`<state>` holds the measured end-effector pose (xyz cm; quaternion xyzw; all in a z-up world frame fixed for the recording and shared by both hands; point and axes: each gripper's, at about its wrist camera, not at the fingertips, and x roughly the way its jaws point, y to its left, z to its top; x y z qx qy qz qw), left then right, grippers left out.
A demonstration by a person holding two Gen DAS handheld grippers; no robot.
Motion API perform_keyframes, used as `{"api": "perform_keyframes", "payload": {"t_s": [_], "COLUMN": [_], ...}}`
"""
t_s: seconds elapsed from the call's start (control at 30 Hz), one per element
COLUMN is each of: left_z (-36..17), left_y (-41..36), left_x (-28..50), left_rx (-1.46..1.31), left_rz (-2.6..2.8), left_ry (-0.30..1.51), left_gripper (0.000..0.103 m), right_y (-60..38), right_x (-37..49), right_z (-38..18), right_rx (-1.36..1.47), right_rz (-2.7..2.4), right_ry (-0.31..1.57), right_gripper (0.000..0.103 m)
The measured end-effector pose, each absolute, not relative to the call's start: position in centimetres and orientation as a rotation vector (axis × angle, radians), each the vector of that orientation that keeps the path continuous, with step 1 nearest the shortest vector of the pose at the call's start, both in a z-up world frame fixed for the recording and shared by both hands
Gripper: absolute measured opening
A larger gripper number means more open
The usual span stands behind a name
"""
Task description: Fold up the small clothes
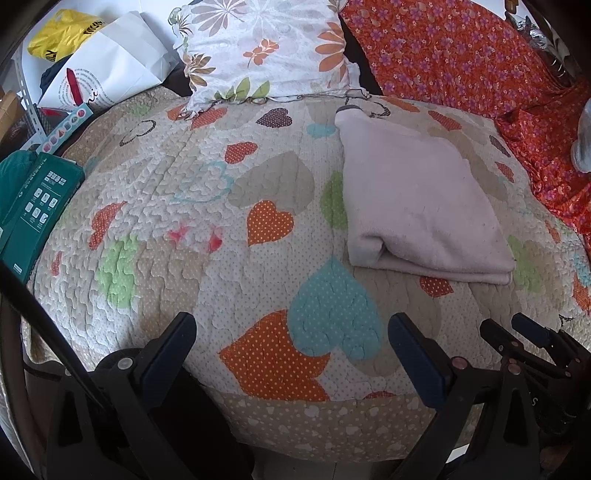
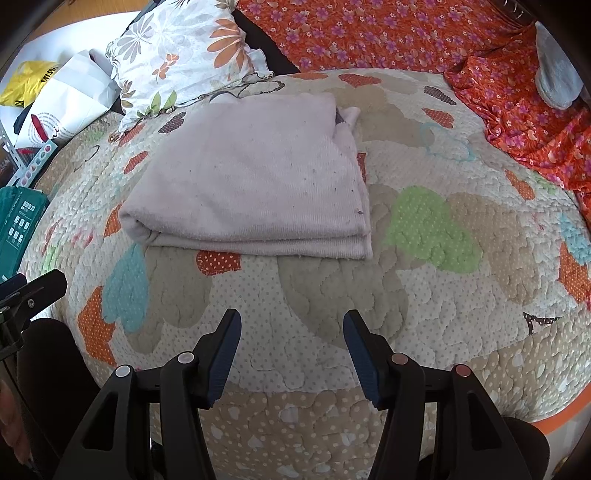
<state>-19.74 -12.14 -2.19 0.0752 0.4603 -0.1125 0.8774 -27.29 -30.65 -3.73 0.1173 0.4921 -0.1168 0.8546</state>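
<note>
The left hand-held gripper (image 1: 291, 343) hangs over the near edge of the bed, its two fingers spread wide apart with nothing between them. Just beside it on the right, the right hand-held gripper (image 2: 291, 332) is held over the same near edge, its fingers also apart and empty; its tips show at the lower right of the left wrist view. Below both lies the heart-patterned quilt (image 1: 258, 221) that covers the bed, with an orange and a turquoise heart close to the near edge.

Farther in, around the middle of the quilt, the folded pale pink garment (image 2: 251, 177) lies flat, a neat rectangle of several layers, its layered edge toward the near edge of the bed and a rounded fold on its left side. Neither hand-held gripper touches it. A small dark trim shows at its far corner.

Beyond it, at the far edge of the quilt, a floral pillow (image 1: 266, 48) leans upright. An orange floral cloth (image 2: 406, 33) spreads along the far right side. At the far left corner sit a white paper bag (image 1: 114, 62), a yellow plastic bag (image 1: 59, 35) and, nearer along the left edge, a green box (image 1: 33, 206).
</note>
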Motion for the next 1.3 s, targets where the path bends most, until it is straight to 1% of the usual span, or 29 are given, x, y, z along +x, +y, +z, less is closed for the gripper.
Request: {"api": "perform_keyframes", "payload": {"t_s": [0.6,1.3], "left_z": [-3.5,-4.4], "left_y": [-12.2,-12.8], "left_x": [-19.3,-19.5], "left_rx": [0.144,0.134], "left_rz": [-0.237,-0.268], "left_ry": [1.011,1.064], "left_gripper": [0.103,0.103], "right_y": [-30.5,-30.6], "right_x": [-27.6,-28.0], "right_z": [-4.5,-4.2], "right_rx": [0.243,0.239], "right_rz": [-0.263,-0.271], "right_ry": [1.052,1.045], "right_gripper": [0.065,0.067]}}
